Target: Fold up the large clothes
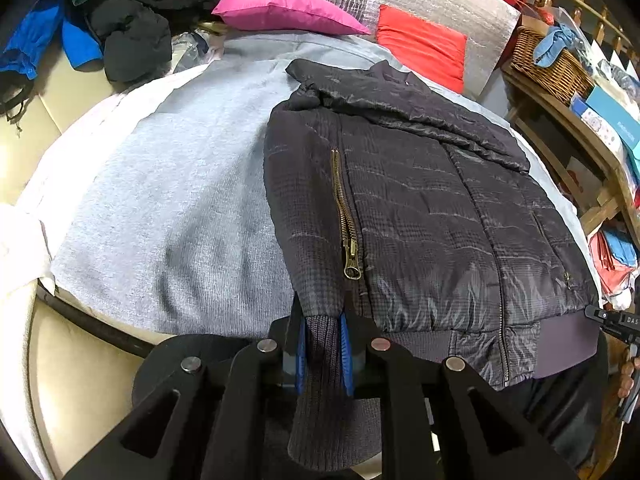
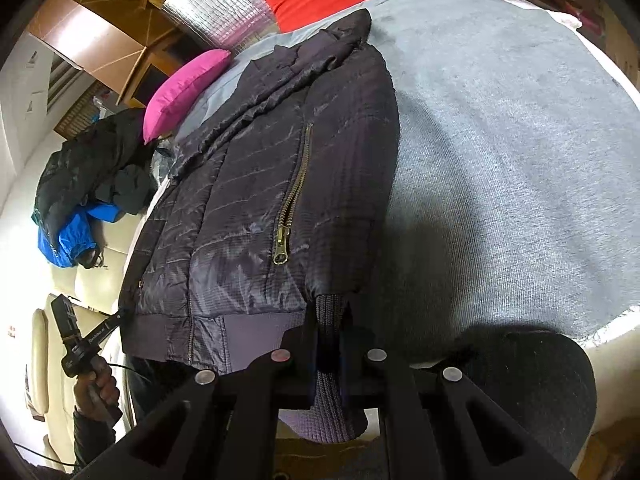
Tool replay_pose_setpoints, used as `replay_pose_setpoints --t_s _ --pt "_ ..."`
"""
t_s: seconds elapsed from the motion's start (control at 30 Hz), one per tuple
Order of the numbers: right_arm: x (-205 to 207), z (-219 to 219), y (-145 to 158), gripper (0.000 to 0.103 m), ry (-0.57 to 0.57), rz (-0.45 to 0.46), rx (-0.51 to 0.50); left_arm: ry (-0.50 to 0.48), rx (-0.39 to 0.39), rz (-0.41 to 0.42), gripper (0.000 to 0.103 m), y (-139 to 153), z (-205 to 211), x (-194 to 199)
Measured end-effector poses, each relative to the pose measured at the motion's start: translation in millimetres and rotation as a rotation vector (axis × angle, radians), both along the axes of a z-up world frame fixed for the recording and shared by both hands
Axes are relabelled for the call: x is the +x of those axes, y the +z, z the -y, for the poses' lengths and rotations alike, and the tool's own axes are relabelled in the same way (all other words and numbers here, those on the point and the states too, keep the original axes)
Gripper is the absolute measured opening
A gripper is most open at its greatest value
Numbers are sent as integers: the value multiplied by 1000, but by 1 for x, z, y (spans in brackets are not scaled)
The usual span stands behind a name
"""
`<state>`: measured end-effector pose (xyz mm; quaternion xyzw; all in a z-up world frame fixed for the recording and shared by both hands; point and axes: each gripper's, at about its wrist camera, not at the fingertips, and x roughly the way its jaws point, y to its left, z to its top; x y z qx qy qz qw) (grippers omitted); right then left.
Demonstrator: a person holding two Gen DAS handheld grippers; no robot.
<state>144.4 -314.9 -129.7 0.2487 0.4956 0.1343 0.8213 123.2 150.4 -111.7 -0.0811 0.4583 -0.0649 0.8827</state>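
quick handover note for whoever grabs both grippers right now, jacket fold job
Left gripper: shut on a ribbed knit cuff at the jacket's near left corner.
Right gripper: shut on the ribbed cuff at the near right corner.
Dark quilted jacket: flat, front up, on the grey cover, collar far, hem near; both sleeves look laid in along the sides.
Done: jacket spread, both cuffs gripped.
Left: probably carry the near end toward the collar to fold it, then release.
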Motion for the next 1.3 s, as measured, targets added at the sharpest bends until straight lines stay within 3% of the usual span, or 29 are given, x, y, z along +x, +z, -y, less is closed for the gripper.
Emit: replay_pose_setpoints --t_s 0.5,1.3 --pt "3 5 2 8 28 7 16 -25 -8 11 15 13 -2 -3" --pt "5 20 7 8 36 35 111 -13 -133 -6 15 22 -18 4"
